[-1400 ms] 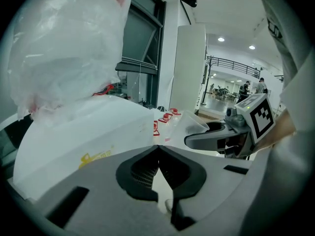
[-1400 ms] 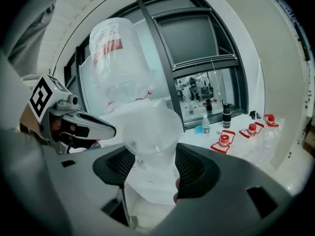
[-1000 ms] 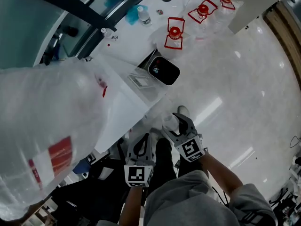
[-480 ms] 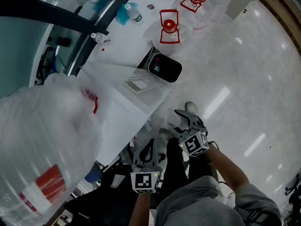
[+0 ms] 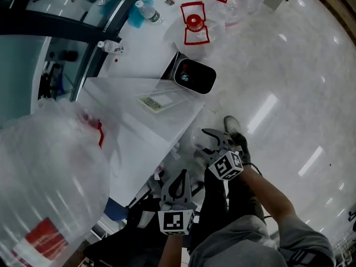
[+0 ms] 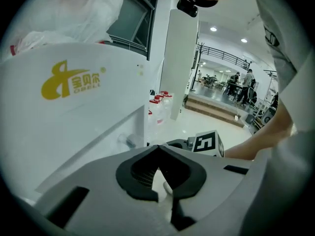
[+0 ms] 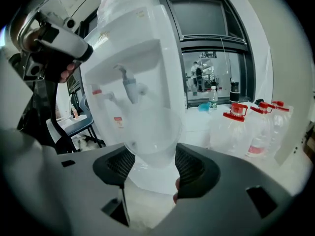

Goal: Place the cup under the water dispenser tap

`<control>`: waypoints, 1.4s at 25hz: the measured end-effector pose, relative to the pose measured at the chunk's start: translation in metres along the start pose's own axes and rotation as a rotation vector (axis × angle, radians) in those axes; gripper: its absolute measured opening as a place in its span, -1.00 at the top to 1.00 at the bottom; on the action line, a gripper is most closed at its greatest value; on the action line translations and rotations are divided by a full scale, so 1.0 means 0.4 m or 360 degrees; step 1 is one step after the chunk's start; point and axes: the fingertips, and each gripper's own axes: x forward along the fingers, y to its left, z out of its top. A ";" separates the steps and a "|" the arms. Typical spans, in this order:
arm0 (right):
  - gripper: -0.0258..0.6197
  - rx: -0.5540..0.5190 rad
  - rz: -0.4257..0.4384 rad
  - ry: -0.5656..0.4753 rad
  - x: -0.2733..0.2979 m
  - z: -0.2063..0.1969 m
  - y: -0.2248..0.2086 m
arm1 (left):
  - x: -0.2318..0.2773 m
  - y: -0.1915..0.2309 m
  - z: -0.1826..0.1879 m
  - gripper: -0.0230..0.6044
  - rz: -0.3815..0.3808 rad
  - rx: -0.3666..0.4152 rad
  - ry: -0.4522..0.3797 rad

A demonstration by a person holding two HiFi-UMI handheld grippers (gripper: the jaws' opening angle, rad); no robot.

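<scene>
Two handheld grippers angle forward and down, low in front of our legs. Our left gripper [image 5: 179, 177] has its jaws together on nothing. Our right gripper [image 5: 206, 143] grips a clear cup [image 7: 152, 146], apparently empty, jaws wide around it. The cup faces the white water dispenser [image 7: 140, 43], lower than its tap [image 7: 129, 85]. A large bottle [image 5: 50, 171] tops the dispenser; red-capped jugs [image 7: 236, 127] stand beyond.

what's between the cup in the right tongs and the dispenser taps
Nothing but open air; the right gripper view shows the cup in the right tongs with the taps beyond.
</scene>
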 end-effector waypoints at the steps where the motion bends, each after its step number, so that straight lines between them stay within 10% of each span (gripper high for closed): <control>1: 0.14 -0.0001 0.0009 0.0004 0.016 -0.015 0.008 | 0.002 -0.002 -0.008 0.89 -0.0006 -0.0006 0.0003; 35: 0.14 -0.0094 0.0160 0.0105 0.316 -0.184 0.094 | -0.047 0.050 -0.250 0.89 -0.0016 -0.0125 0.0179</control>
